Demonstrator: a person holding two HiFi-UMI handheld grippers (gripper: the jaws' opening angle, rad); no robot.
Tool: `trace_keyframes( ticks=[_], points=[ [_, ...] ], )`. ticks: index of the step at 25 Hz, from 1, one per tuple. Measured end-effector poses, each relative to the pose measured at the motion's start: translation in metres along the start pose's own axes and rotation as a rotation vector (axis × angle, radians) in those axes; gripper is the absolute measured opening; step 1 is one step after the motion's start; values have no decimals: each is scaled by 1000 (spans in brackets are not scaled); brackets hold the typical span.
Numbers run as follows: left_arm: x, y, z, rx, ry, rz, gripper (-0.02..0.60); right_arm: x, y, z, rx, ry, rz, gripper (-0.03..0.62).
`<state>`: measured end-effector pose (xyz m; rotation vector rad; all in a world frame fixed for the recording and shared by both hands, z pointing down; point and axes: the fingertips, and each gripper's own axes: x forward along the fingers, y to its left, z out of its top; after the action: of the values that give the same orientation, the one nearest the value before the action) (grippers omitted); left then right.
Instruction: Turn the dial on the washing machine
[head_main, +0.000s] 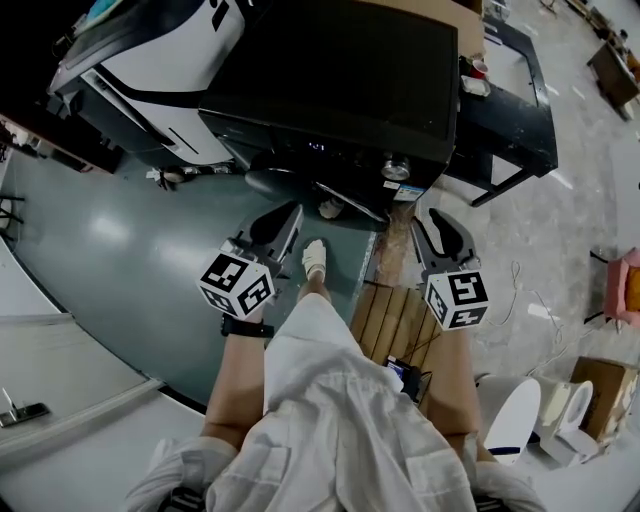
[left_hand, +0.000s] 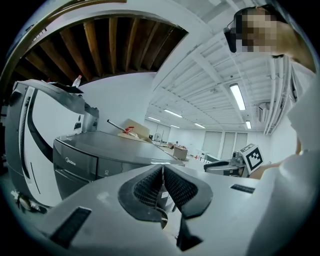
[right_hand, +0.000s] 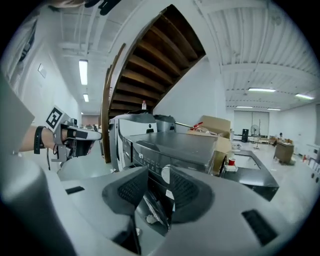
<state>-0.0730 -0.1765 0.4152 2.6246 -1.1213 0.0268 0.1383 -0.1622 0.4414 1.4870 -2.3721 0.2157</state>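
Dial (head_main: 396, 168): round, silver, on dark washer (head_main: 340, 80)

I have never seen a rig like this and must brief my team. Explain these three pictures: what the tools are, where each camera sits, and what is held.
There is no robot arm here. A person stands in front of a dark washing machine with a two-jaw tool in each hand. The head view comes from a camera on the person's head that looks down, so it shows their legs, the left gripper and the right gripper. The cubes with black-and-white squares are parts of the grippers. The other two pictures come from a camera riding on each gripper, looking along its jaws. The left gripper's jaws are together with nothing between them. The right gripper's jaws stand apart and point toward the silver dial on the machine's front panel, not yet touching it. Neither gripper holds anything.
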Motion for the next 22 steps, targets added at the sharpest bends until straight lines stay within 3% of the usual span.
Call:
trace_keyframes(
  ticks=[3, 5, 14, 22],
  points=[
    [-12, -13, 9, 20, -17, 5, 17, -38, -17, 5, 17, -46, -71, 85],
    [-20, -22, 15, 31, -27, 10, 17, -64, -28, 6, 37, -67, -117, 4],
    [-52, -62, 30, 70, -56, 23, 17, -165, -55, -17, 59, -42, -274, 0],
    [-72, -96, 23, 81, -55, 22, 17, -212, -55, -28, 76, -62, -299, 0]
  ],
)
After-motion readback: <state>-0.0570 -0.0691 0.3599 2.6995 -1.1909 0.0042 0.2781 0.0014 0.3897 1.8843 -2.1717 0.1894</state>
